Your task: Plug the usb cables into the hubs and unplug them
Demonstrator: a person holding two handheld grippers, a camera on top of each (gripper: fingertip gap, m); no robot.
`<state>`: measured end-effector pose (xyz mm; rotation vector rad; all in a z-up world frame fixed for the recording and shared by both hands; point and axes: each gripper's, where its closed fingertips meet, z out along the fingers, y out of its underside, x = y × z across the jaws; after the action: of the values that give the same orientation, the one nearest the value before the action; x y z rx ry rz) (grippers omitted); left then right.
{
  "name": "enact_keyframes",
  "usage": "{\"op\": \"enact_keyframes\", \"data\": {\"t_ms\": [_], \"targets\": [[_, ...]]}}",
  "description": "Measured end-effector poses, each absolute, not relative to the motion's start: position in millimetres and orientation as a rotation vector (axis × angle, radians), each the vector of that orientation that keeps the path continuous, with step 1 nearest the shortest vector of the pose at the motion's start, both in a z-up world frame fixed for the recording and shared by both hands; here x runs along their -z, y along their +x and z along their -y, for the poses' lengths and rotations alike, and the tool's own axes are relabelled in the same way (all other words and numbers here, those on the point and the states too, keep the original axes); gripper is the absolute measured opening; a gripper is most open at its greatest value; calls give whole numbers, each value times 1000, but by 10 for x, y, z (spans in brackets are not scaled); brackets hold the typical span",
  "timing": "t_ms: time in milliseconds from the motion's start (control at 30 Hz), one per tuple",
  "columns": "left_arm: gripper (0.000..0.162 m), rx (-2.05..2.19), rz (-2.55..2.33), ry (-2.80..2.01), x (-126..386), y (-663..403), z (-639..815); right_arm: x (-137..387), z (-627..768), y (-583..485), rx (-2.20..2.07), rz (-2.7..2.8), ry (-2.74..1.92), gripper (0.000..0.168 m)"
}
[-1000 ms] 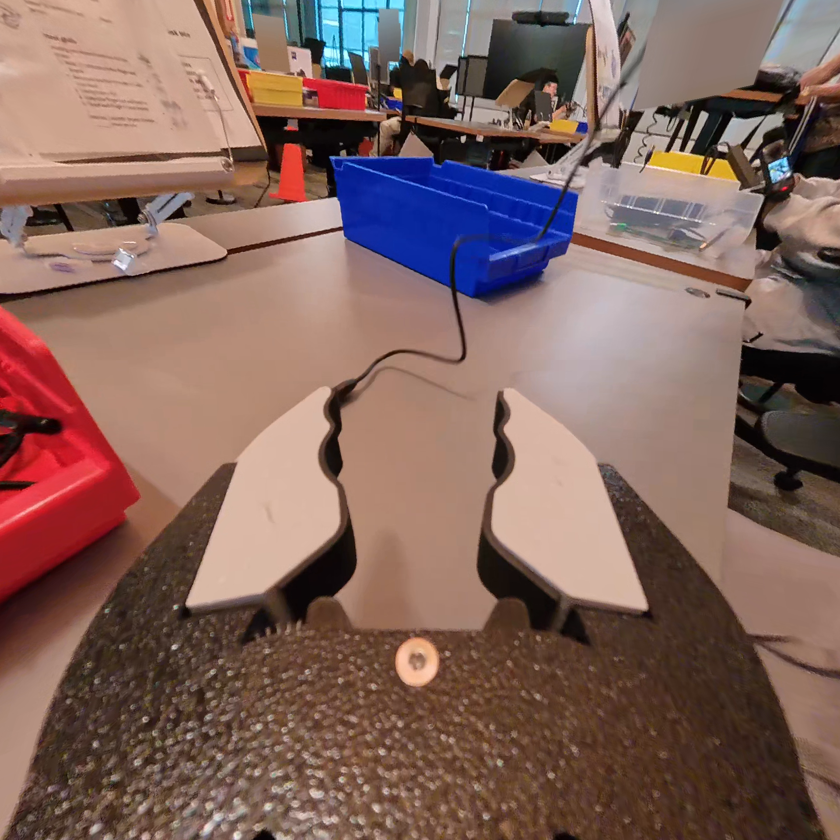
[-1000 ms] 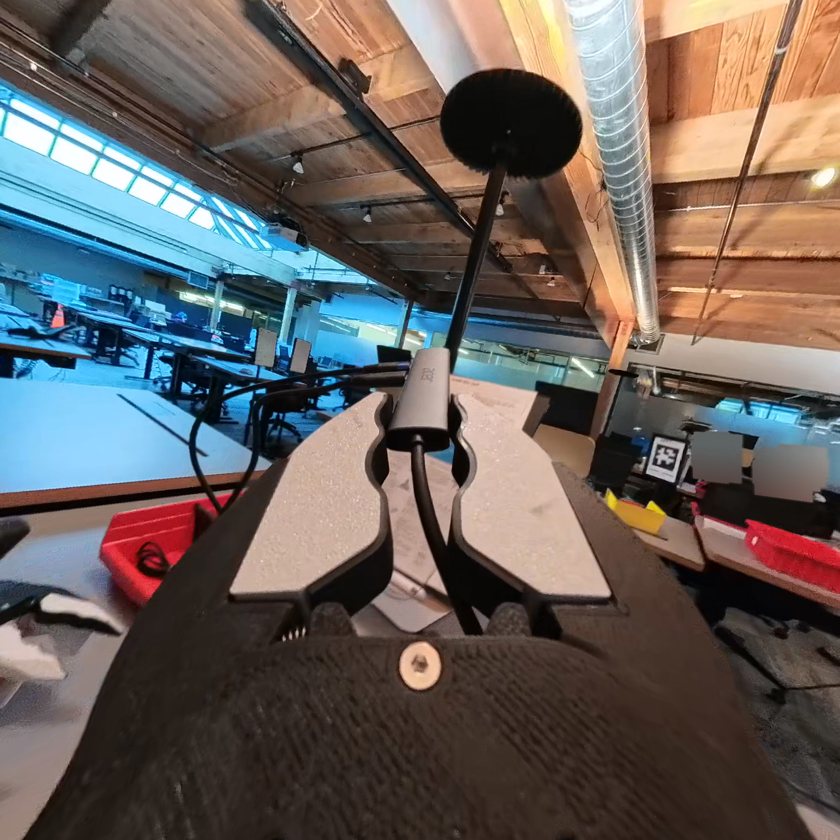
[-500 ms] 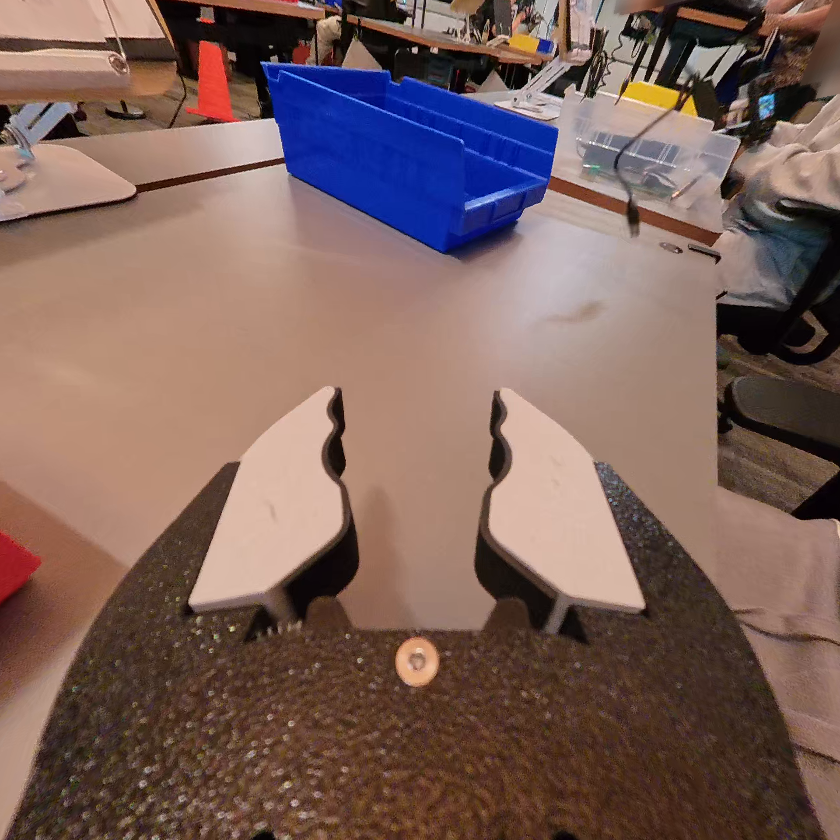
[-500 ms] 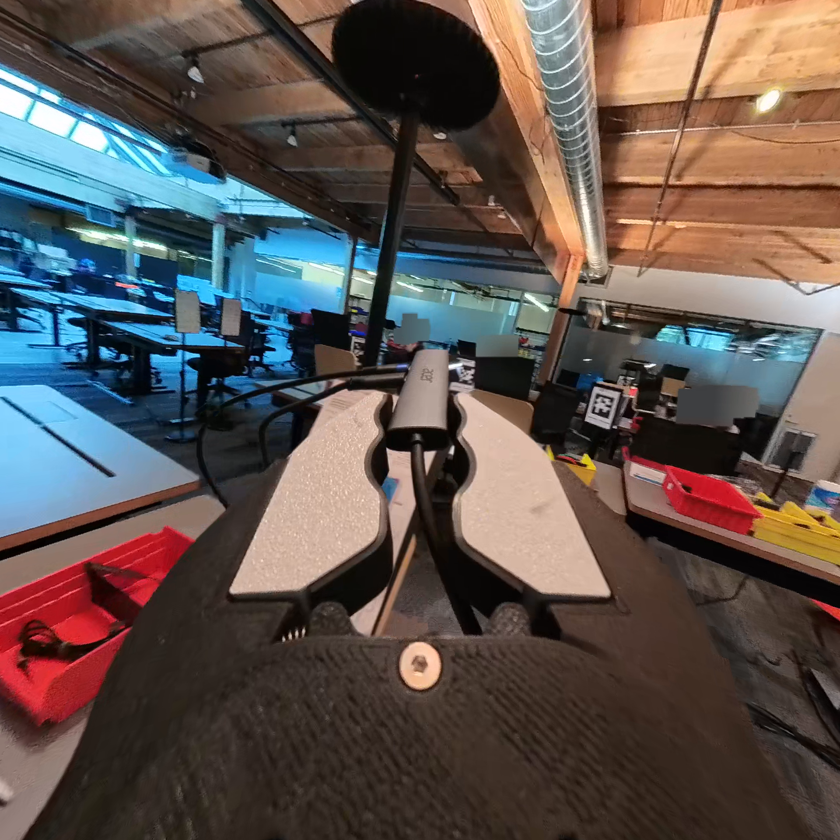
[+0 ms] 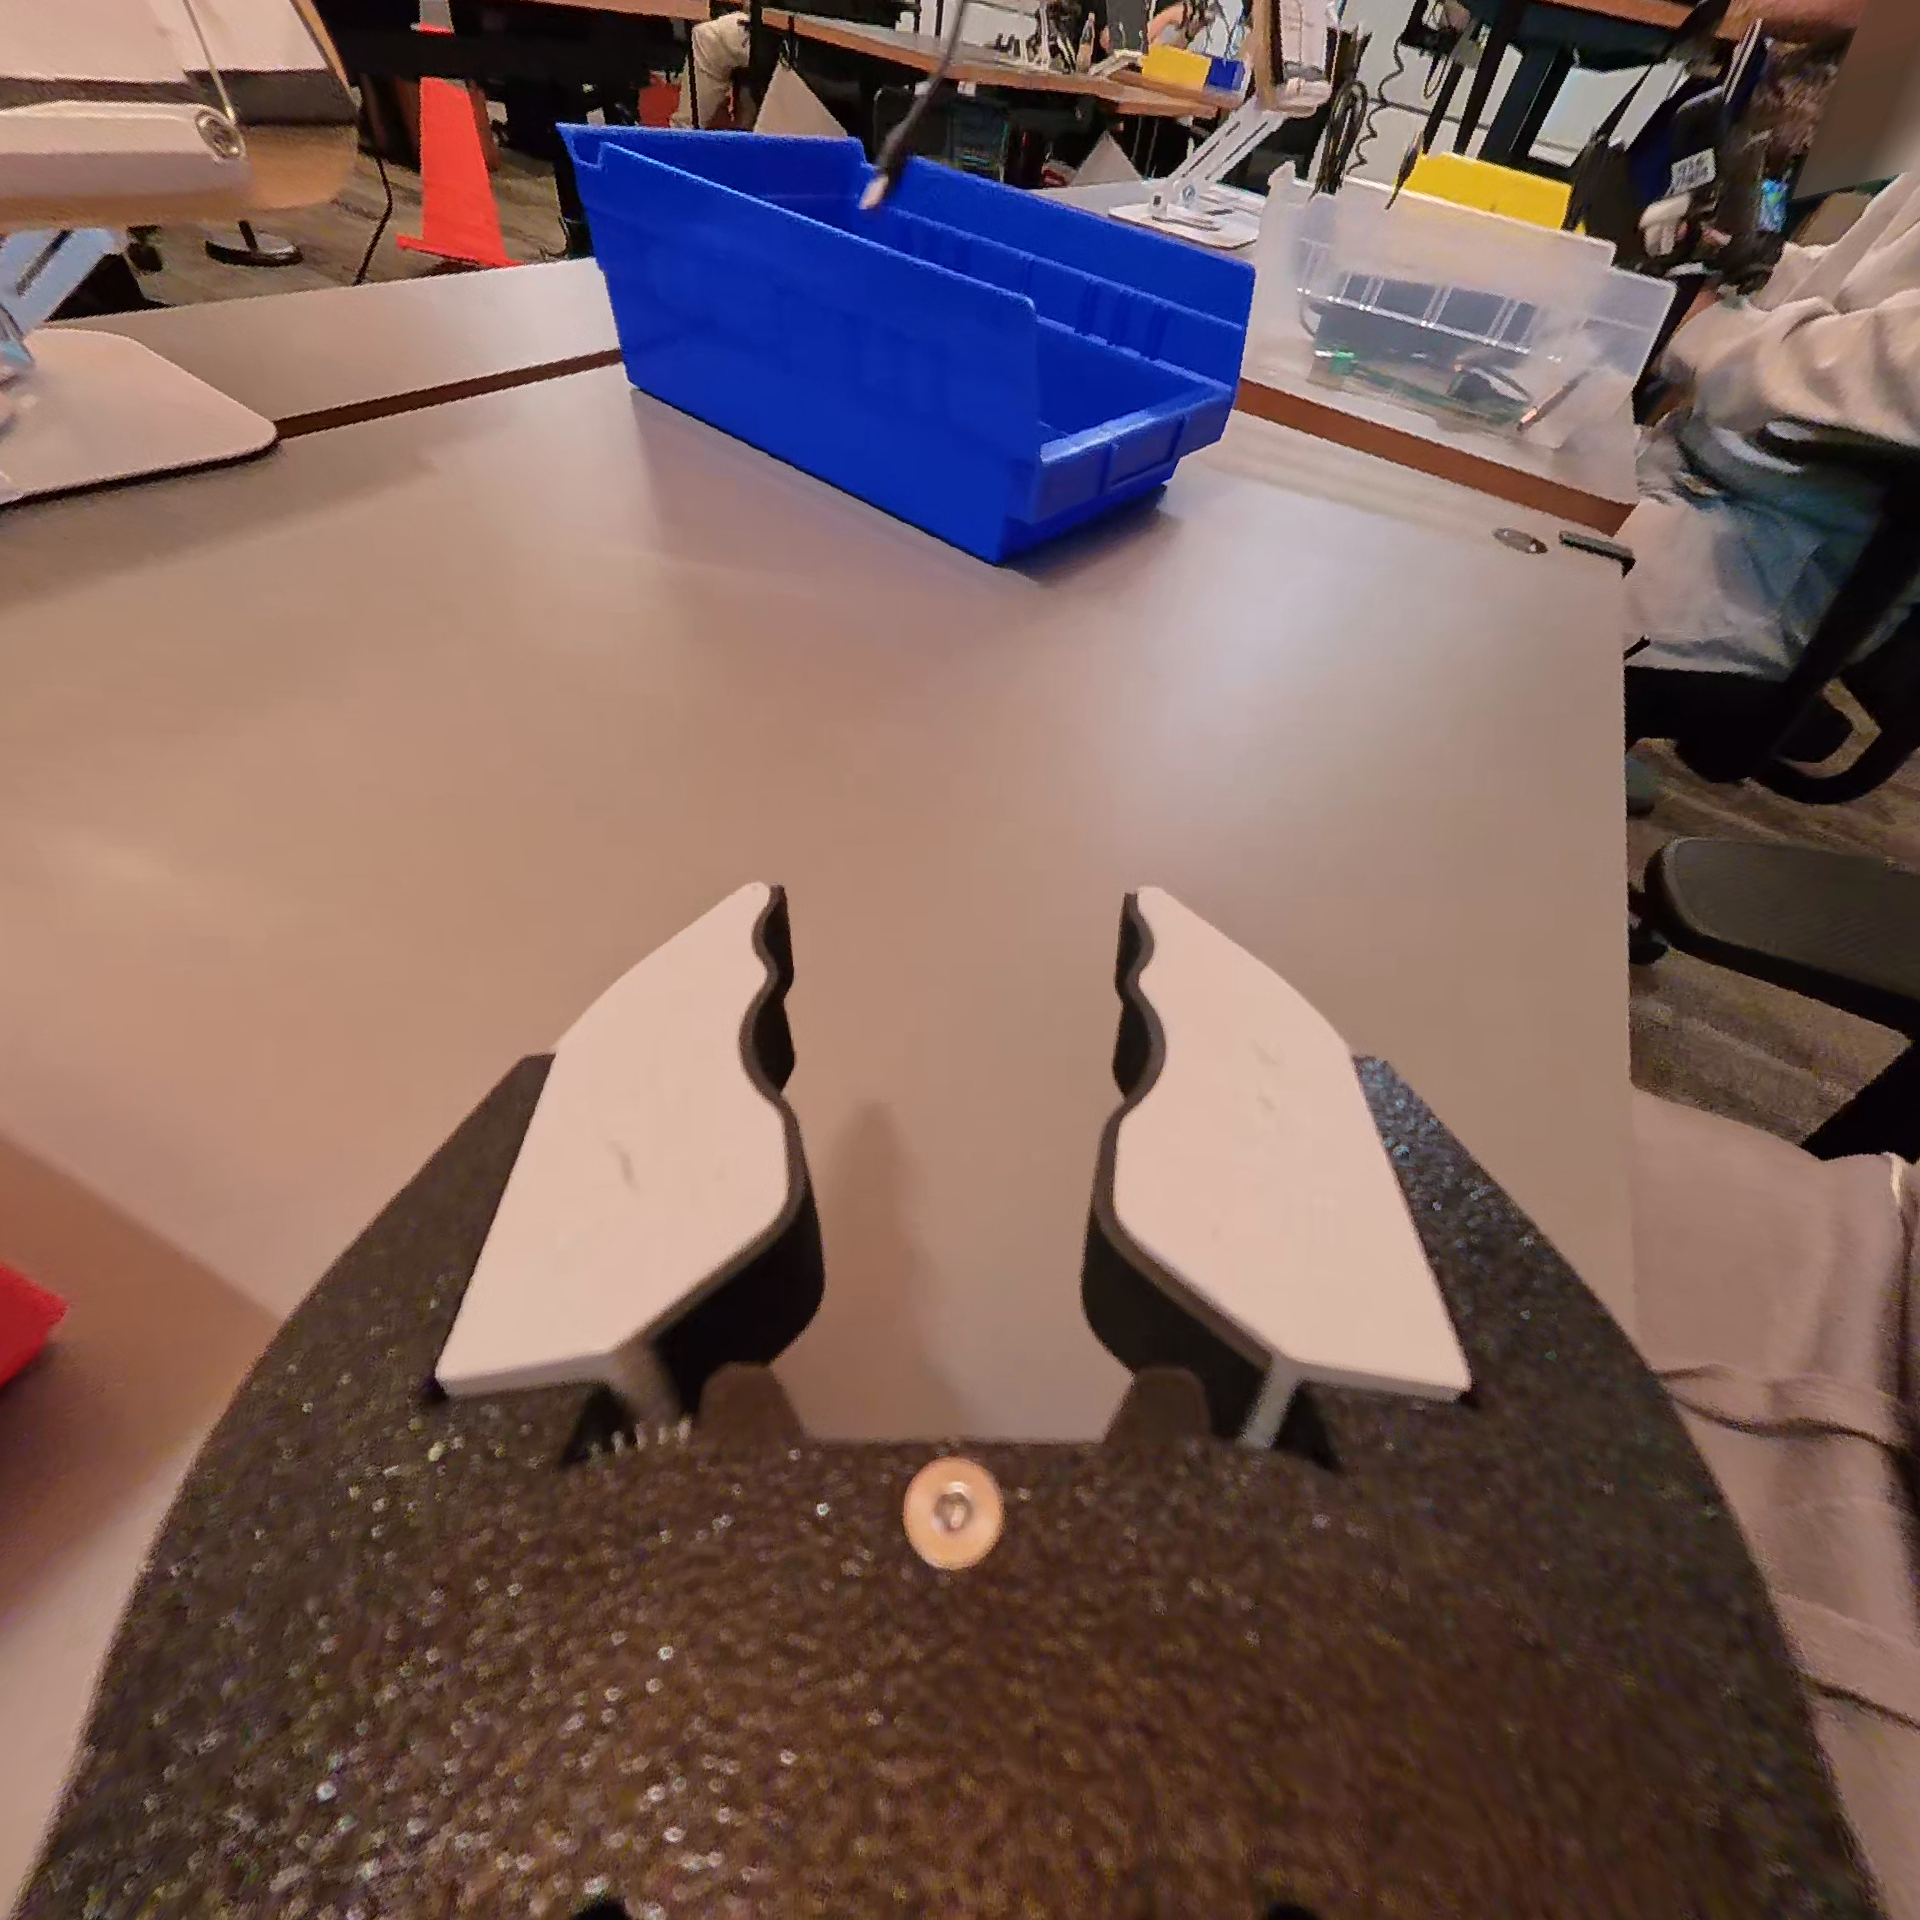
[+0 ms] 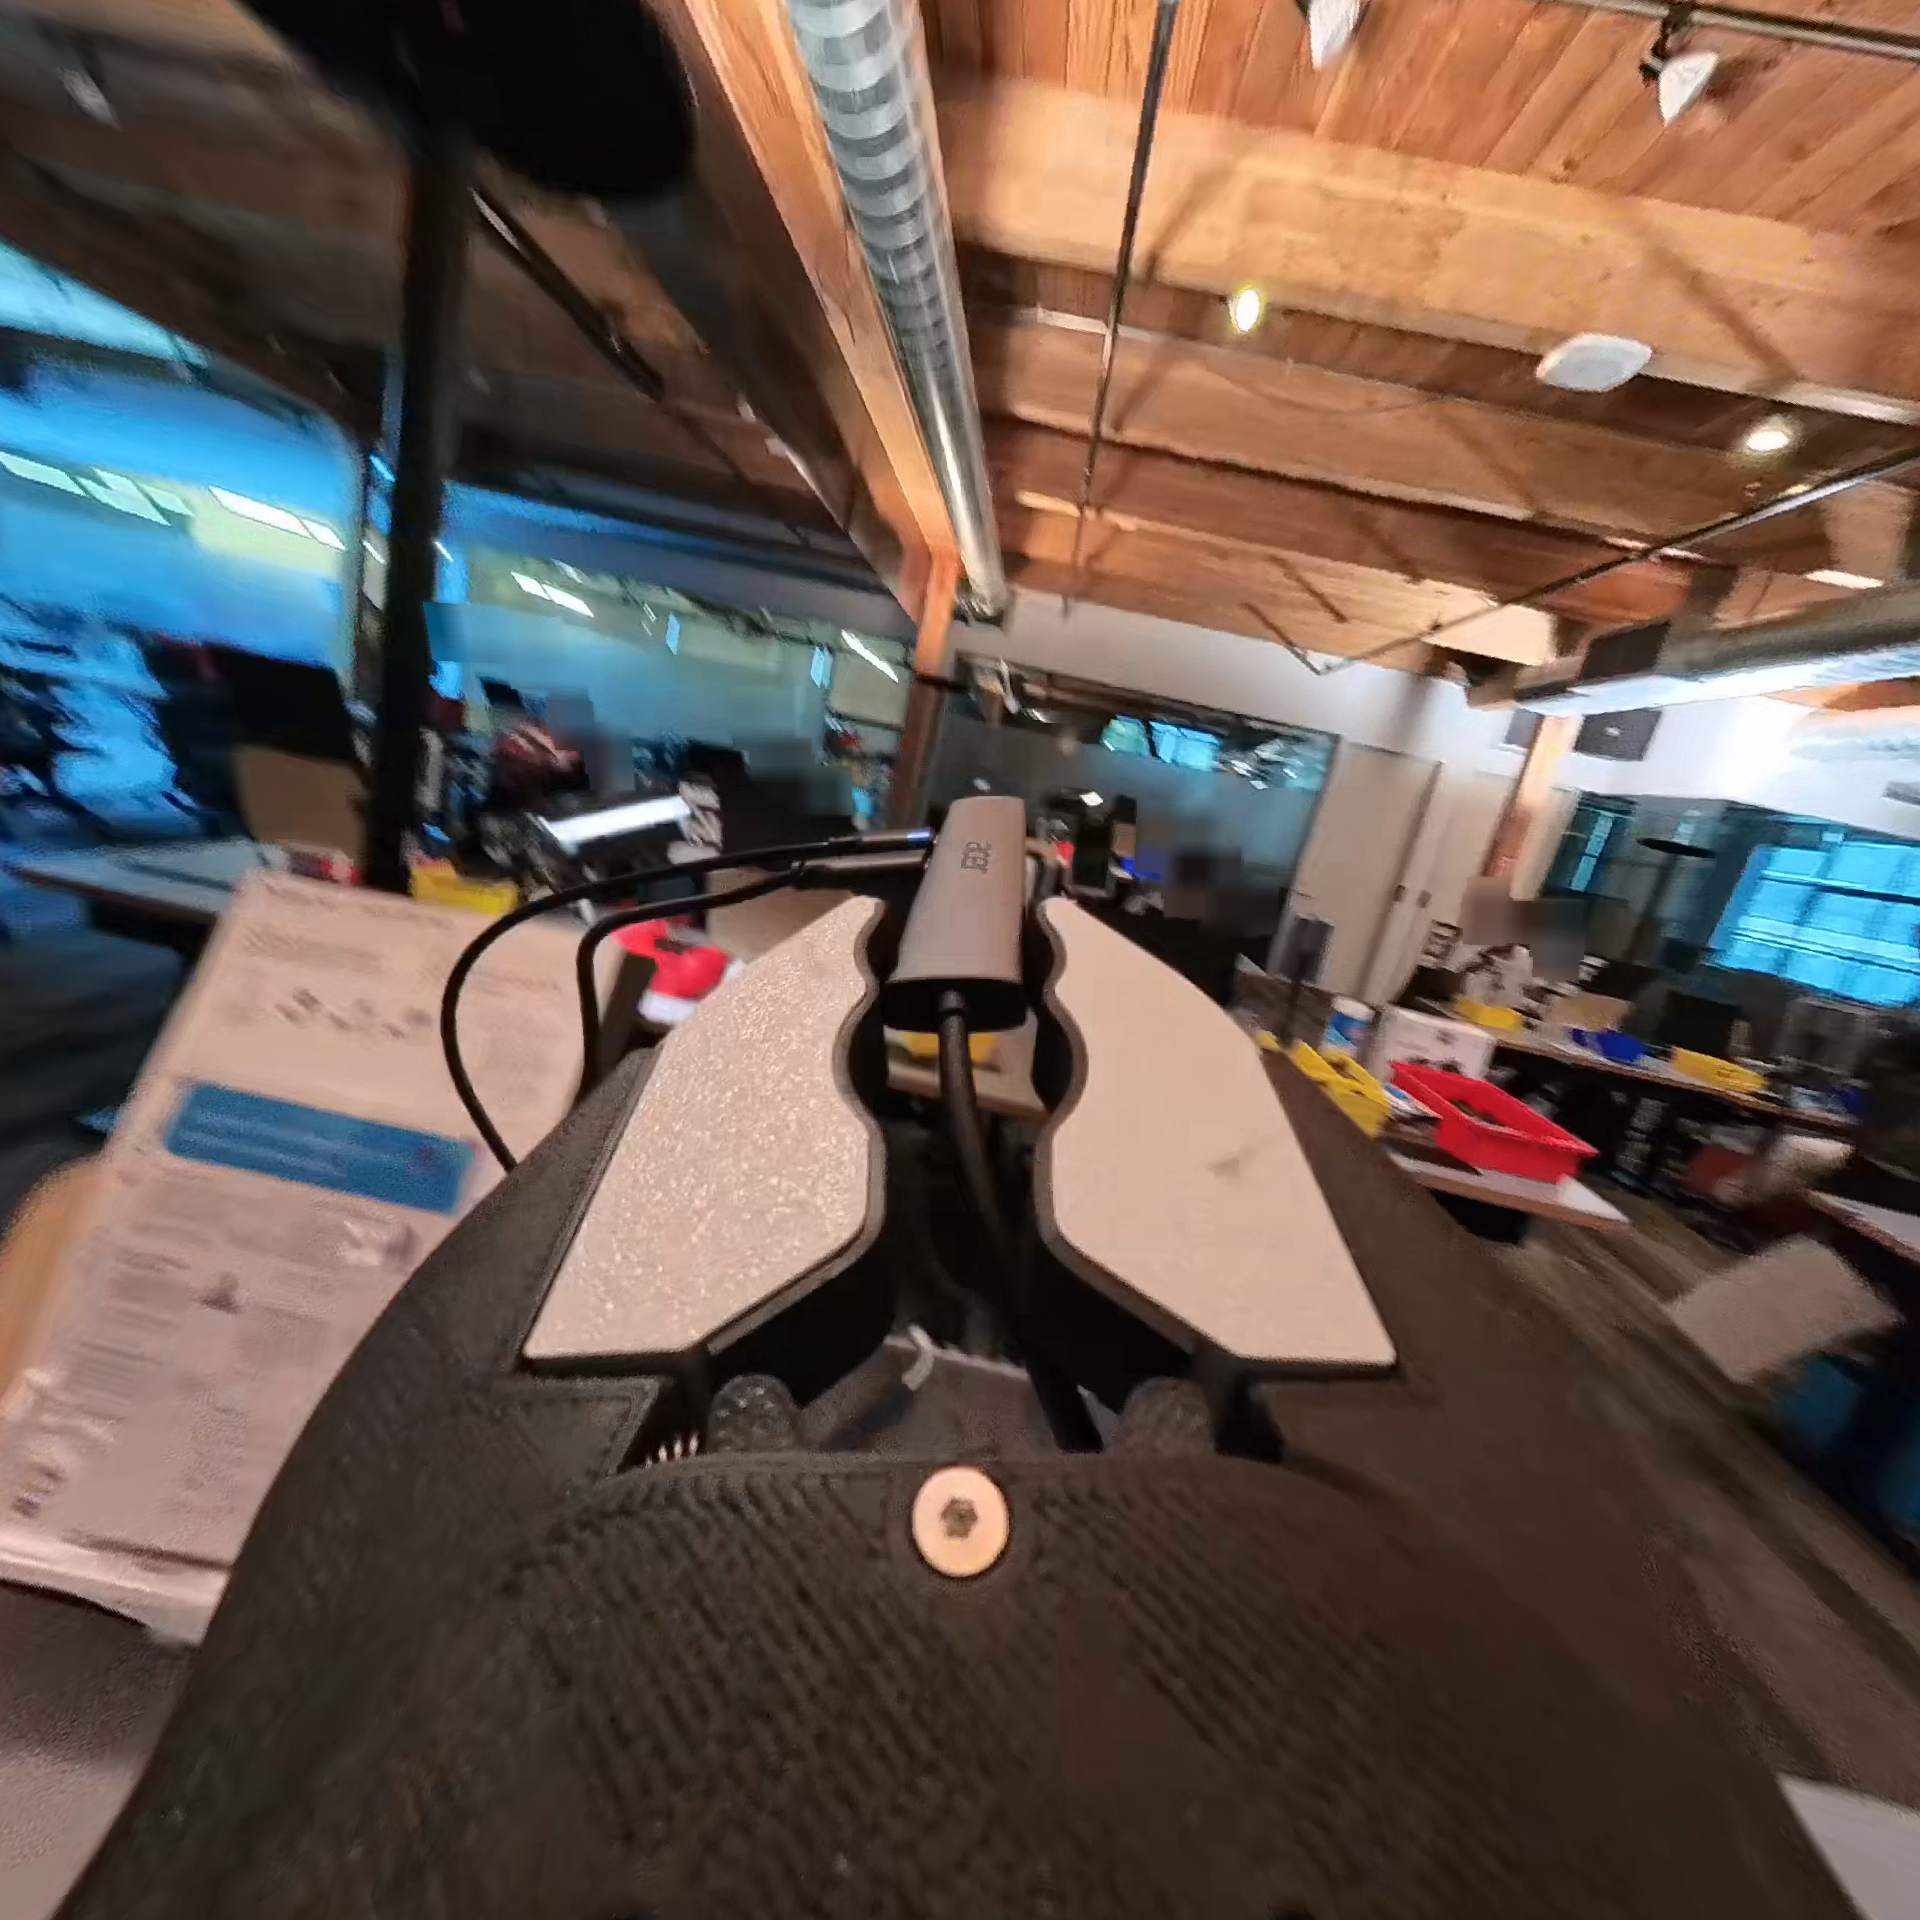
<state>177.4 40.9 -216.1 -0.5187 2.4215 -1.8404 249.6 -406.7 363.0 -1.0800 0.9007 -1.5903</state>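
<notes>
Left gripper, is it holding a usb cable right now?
No, the left gripper is open with only bare table showing between its fingers, and nothing is held in them.

Red bin [image 5: 21, 1335] cut off at left edge, printed sheet [image 6: 239, 1195] blurred, dangling cable's [image 5: 914, 94] upper run out of frame

left wrist: low over table [image 5: 727, 727] | right wrist: tilted ceilingward
</notes>
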Motion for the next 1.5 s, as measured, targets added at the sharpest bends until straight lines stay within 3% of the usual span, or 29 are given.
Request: {"op": "enact_keyframes", "data": {"t_ms": [167,400,733,1133,1200,1367,1500], "targets": [[56,1895,-2387,-542,2110,1793,-445,-2647,4242,2901,1644,-1041,-1339,24],[55,1873,-2393,-515,2121,1773,-433,-1064,3888,3257,1297,-1184,-1842,24],[54,1879,-2407,-528,2127,1758,-441,346,3757,3207,944,-1328,-2546,24],[54,1866,-2408,-496,2130,1725,-428,1375,2859,3434,319,-1218,-2119,30],[54,1860,-2408,-492,2133,1722,-424,1368,2935,3479,297,-1259,-1958,42],[54,1849,-2416,-476,2143,1707,-413,1349,3650,3456,628,-1430,-1999,70],[54,1858,-2423,-487,2146,1710,-411,1102,3963,3379,879,-1483,-1984,72]]}}
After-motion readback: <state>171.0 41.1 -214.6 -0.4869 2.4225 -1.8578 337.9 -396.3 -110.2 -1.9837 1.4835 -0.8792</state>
